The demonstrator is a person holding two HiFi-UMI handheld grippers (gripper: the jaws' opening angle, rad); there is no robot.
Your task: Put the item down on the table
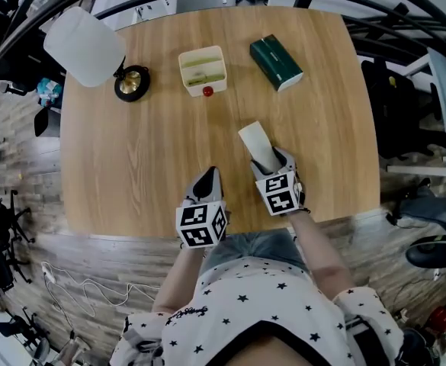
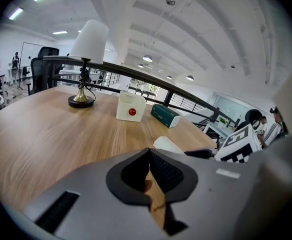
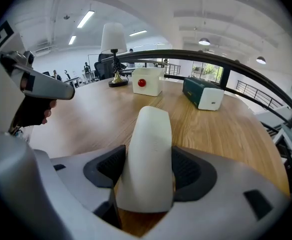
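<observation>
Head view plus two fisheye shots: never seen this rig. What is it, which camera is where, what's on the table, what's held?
There is no robot here. A person holds a two-jaw gripper in each hand. The head view comes from a camera on their head, looking down. Each gripper view comes from a camera riding on that gripper, looking along its jaws. On the wooden table stand a lamp, a white box with a red button, and a dark green box. The right gripper is clamped on a white item. The left gripper is shut and empty.
</observation>
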